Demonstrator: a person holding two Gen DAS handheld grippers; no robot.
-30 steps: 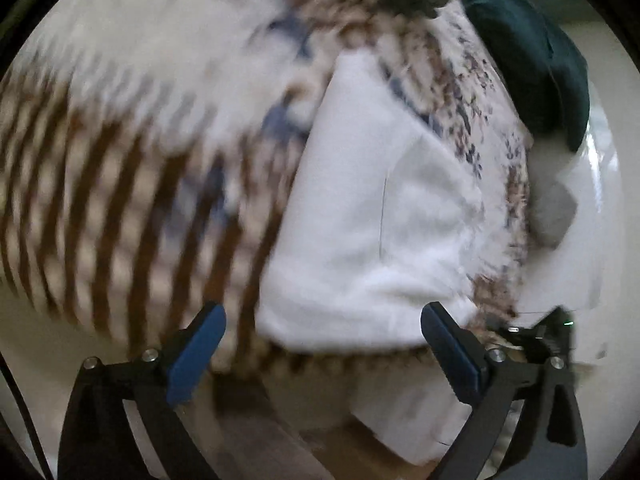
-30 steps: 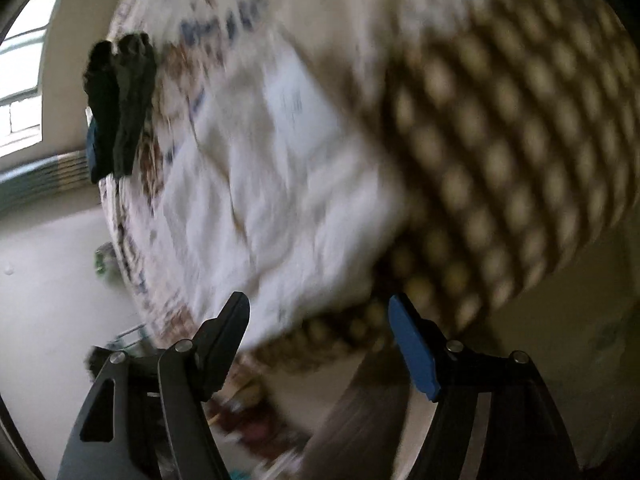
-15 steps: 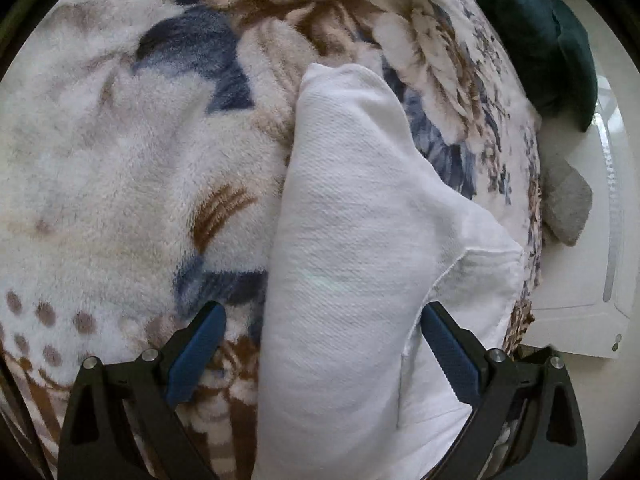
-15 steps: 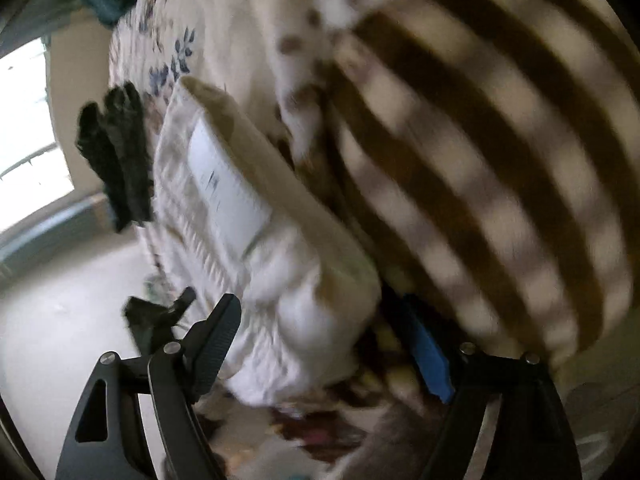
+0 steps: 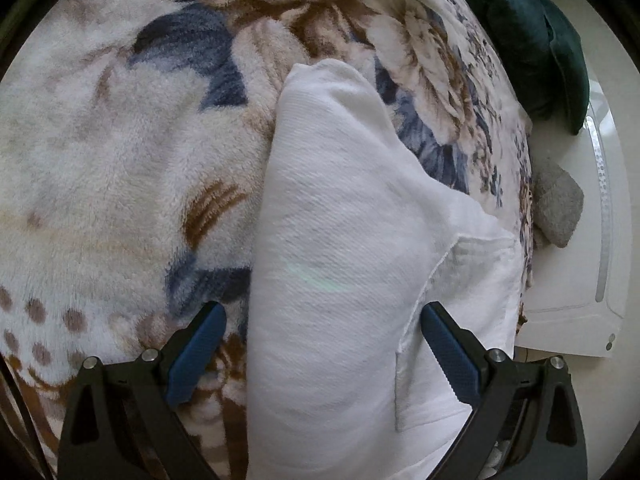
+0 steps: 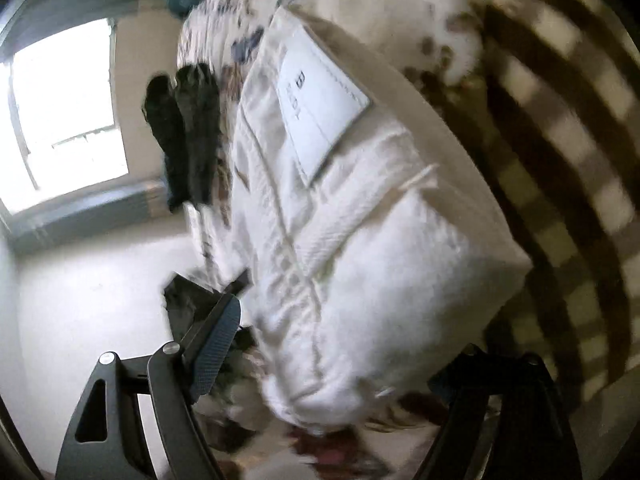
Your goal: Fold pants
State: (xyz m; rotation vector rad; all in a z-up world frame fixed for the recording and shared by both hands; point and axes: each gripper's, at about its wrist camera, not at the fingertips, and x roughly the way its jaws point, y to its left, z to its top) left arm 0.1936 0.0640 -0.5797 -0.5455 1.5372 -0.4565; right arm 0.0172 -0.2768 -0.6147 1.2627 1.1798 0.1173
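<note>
White pants [image 5: 344, 264] lie partly folded on the bed [image 5: 120, 160], both hand-held grippers [image 5: 320, 356] [image 6: 336, 364] wide, pads clear; final folds remain.

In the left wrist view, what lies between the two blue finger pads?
The folded white pants fill most of that gap; a strip of floral blanket shows beside the left-hand pad.
</note>
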